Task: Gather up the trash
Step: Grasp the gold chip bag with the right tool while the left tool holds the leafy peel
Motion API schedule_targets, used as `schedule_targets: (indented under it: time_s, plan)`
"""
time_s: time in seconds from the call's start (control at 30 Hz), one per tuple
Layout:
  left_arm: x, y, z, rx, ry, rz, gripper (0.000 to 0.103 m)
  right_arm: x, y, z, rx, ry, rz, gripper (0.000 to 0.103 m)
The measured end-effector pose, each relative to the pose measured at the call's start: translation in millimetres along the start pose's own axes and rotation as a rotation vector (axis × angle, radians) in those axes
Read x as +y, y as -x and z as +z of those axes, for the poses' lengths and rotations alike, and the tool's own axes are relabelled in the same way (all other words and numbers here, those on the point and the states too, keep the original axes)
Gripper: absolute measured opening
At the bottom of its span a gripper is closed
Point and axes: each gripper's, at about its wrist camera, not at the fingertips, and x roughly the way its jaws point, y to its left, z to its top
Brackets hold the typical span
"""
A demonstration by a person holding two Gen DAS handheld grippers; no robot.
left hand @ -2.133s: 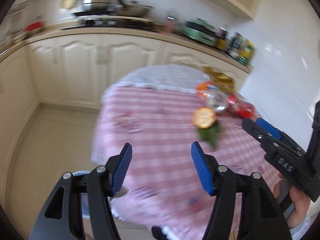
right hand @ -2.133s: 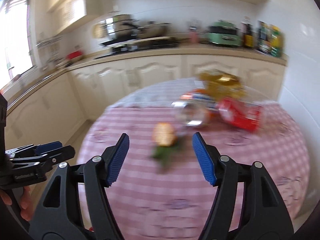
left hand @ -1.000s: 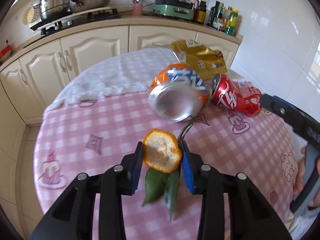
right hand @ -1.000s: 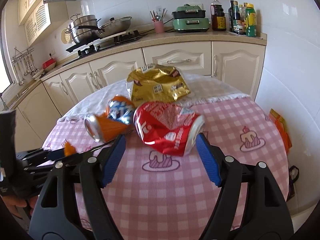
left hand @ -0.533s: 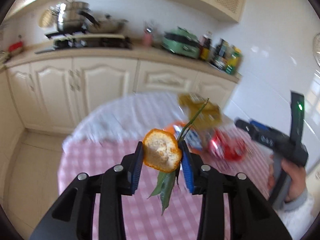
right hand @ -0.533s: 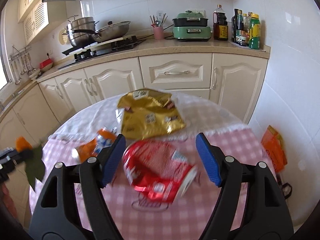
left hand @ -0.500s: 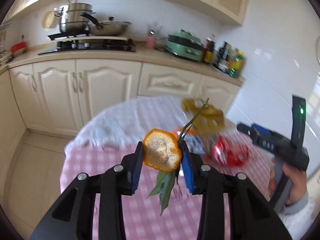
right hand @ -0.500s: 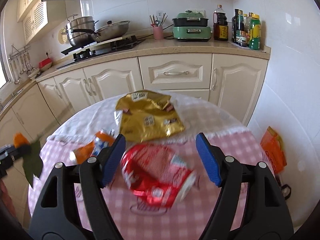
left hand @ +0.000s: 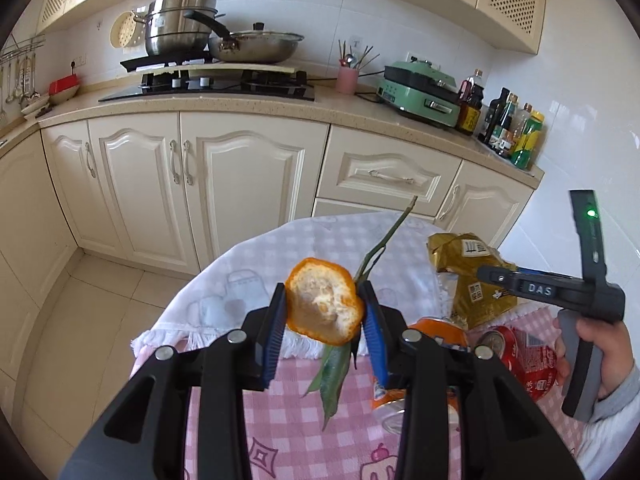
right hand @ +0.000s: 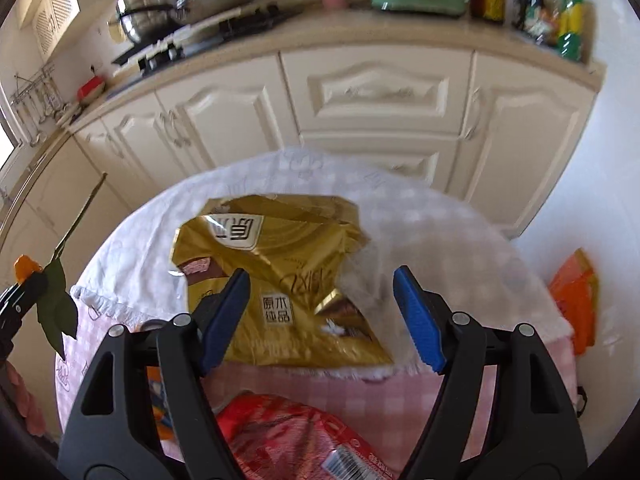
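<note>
Left gripper [left hand: 325, 322]: blue pads closed against an orange peel [left hand: 325, 308], held up above the table [left hand: 240, 276]. White pith faces the camera. A twig with green leaves [left hand: 332, 368] is attached; the stem rises past the right pad and the leaves hang below the peel.

Right gripper [right hand: 320, 316]: jaws spread wide, nothing between the pads. It hangs over the table, with the gold snack bag [right hand: 280, 280] showing in the gap. In the left view a hand [left hand: 600, 344] holds its handle at the right edge.

Gold snack bag: crumpled, lying flat on the white cloth [right hand: 420, 232] at the far side of the table.

Red can [right hand: 296, 436]: crushed, on its side on the pink checked tablecloth [left hand: 280, 416], just below the right gripper and nearer than the bag.

Orange can [left hand: 404, 392]: on its side, just beside the red can, partly hidden behind the left gripper's right finger.

Orange packet [right hand: 576, 300]: off the table to the right, against the wall; whether it rests on the floor cannot be told.

Background: cream cabinets [left hand: 224, 192], a counter with a gas hob [left hand: 212, 84], steel pots [left hand: 180, 24], a pan [left hand: 256, 46], a green appliance [left hand: 420, 94] and bottles [left hand: 512, 128].
</note>
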Motion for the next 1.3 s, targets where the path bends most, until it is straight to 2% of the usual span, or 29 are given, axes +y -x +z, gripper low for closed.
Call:
schedule_targets:
  time_s: [0.03, 0.1, 0.17, 0.23, 0.37, 0.47, 0.6, 0.73, 0.93, 1.1, 1.2, 1.3]
  plan:
    - [1, 0, -1, 0.002, -0.001, 0.0, 0.035, 2, 0, -1, 0.0, 0.011, -0.02, 0.053]
    - [1, 1, -4, 0.007, -0.004, -0.006, 0.035, 7, 3, -5, 0.004, 0.034, -0.027, 0.035]
    - [4, 5, -6, 0.007, -0.001, -0.007, 0.035, 11, 10, -11, -0.013, 0.047, -0.043, 0.027]
    - [7, 11, -8, 0.004, 0.01, -0.015, 0.035, 13, 22, -15, -0.06, 0.047, -0.056, 0.024]
    - [14, 31, -10, -0.018, 0.024, -0.019, 0.035, 26, 70, -21, -0.202, 0.055, -0.098, 0.022]
    - [24, 54, -13, -0.047, 0.037, -0.018, 0.035, 52, 106, -29, -0.262, 0.104, -0.087, 0.022]
    - [46, 92, -23, -0.084, 0.066, -0.016, 0.035, 104, 143, -50, -0.312, 0.187, -0.024, 0.022]
    - [83, 136, -39, -0.122, 0.103, 0.016, 0.035, 171, 156, -78, -0.32, 0.26, 0.075, 0.022]
    - [160, 198, -76, -0.144, 0.17, 0.114, 0.035, 279, 143, -117, -0.277, 0.366, 0.224, 0.023]
    - [240, 237, -121, -0.132, 0.276, 0.222, 0.035, 380, 109, -159, -0.173, 0.419, 0.393, 0.023]
    - [289, 247, -152, -0.099, 0.343, 0.295, 0.035, 436, 80, -190, -0.103, 0.462, 0.444, 0.023]
    - [334, 243, -187, -0.042, 0.408, 0.364, 0.035, 478, 39, -223, -0.009, 0.497, 0.45, 0.023]
